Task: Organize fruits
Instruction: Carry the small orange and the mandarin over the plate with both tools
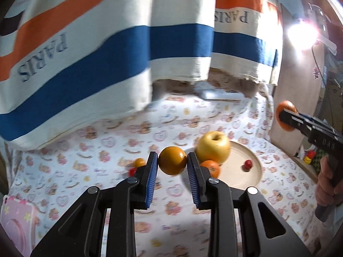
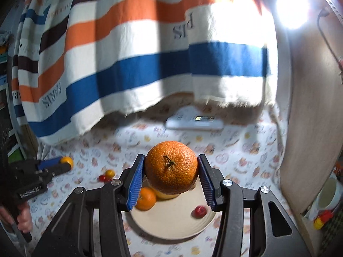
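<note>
My left gripper [image 1: 172, 163] is shut on a smooth yellow-orange fruit [image 1: 172, 160] and holds it above the patterned cloth, just left of the cream plate [image 1: 255, 167]. The plate holds a yellow apple [image 1: 213, 147], a small tangerine [image 1: 211, 168] and a small red fruit [image 1: 247, 165]. My right gripper [image 2: 171, 171] is shut on a large rough orange [image 2: 171, 170] and holds it above the plate [image 2: 171, 220]. A small orange fruit [image 1: 139, 162] and a red one [image 1: 132, 171] lie on the cloth to the left.
A striped PARIS blanket [image 1: 107, 53] hangs over the back. A white scale [image 2: 195, 121] lies at the back of the cloth. A wooden panel [image 2: 310, 117] stands on the right with a mug [image 2: 329, 194] behind it. A pink box [image 1: 17, 222] sits front left.
</note>
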### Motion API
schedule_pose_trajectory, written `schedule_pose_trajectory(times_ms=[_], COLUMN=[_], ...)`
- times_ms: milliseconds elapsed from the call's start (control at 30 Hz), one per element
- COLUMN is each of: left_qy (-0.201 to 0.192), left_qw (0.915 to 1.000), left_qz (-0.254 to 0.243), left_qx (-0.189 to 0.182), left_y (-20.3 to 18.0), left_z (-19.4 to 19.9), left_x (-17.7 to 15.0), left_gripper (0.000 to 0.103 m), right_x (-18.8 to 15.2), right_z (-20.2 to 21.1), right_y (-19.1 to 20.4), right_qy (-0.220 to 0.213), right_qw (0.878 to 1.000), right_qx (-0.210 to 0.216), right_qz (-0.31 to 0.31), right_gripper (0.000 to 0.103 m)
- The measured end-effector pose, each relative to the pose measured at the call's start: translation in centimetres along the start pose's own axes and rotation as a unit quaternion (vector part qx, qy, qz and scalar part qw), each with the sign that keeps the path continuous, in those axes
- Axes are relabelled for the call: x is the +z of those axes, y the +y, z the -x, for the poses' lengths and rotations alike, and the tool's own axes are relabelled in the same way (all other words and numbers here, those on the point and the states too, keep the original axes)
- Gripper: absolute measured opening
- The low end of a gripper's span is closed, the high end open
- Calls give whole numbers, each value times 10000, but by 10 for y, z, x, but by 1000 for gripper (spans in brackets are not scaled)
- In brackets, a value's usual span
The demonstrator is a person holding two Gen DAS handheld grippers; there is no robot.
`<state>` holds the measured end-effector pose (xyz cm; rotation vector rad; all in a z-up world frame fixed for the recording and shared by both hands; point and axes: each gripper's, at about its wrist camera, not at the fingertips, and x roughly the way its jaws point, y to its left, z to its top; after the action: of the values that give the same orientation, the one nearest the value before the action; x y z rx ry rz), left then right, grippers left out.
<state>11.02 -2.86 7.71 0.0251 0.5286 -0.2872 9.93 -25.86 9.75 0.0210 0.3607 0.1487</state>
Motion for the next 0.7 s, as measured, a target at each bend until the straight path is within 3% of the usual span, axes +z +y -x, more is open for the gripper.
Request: schedule_pose_trajectory(times_ms=[367, 700], left_qy=[232, 752], left_qw=[9994, 9963], left_qz=[35, -190], left_qx=[-273, -360], left_y=[-37, -56], left_z=[-51, -89], left_x=[4, -21], left_gripper=[27, 27], right_x=[7, -25], right_z=[-28, -73], right_y=[-32, -56], right_qy=[-12, 549], right_qw=[9985, 9953], right_qx=[-97, -226], right_qz=[-544, -771], right_gripper=[51, 51])
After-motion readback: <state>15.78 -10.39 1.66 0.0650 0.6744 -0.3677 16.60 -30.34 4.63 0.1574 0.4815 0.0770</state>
